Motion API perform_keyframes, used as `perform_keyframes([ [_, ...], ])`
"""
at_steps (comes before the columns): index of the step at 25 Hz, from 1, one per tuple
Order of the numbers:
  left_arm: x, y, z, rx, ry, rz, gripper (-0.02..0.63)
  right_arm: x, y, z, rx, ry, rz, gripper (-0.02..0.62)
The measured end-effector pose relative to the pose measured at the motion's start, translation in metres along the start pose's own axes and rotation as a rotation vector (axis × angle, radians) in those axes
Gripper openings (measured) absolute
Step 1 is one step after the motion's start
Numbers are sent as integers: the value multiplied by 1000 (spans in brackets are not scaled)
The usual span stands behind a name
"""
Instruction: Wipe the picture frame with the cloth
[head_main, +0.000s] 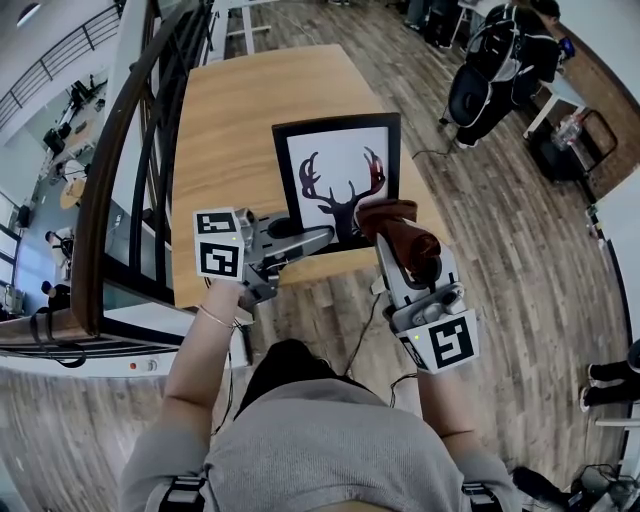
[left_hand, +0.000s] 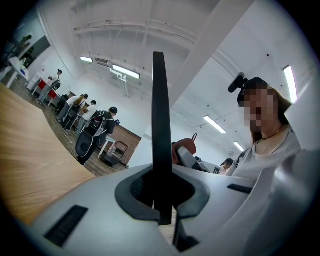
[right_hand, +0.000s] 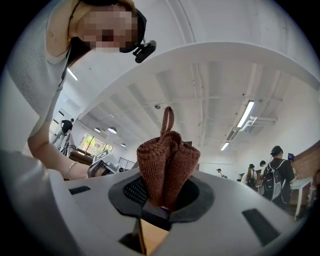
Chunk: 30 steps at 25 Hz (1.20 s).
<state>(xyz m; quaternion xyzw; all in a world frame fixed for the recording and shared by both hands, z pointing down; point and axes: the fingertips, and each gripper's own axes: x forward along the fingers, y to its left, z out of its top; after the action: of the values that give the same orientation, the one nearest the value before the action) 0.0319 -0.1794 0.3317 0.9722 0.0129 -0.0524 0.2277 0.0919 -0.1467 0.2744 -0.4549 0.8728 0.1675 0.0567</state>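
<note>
My left tongs (left_hand: 162, 202) are closed tight on the picture frame (head_main: 340, 180), biting its lower left edge. My right tongs (right_hand: 159, 210) are clamped on the bunched brown cloth (head_main: 408, 238), which overlaps the frame's lower right corner in the head view. The frame sits mid-picture over the wooden table (head_main: 240, 120), its long axis running up the picture with the antlers toward the top. A dark railing (head_main: 130, 170) curves down the left, and people (head_main: 500, 60) with backpacks are at the upper right. One frame, one cloth, two tongs.
</note>
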Motion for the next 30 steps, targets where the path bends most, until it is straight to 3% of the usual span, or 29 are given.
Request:
perform_keyframes([
  [30, -2, 11, -6, -45, -2, 49, 17, -25, 7, -41, 48, 115, 42, 97],
])
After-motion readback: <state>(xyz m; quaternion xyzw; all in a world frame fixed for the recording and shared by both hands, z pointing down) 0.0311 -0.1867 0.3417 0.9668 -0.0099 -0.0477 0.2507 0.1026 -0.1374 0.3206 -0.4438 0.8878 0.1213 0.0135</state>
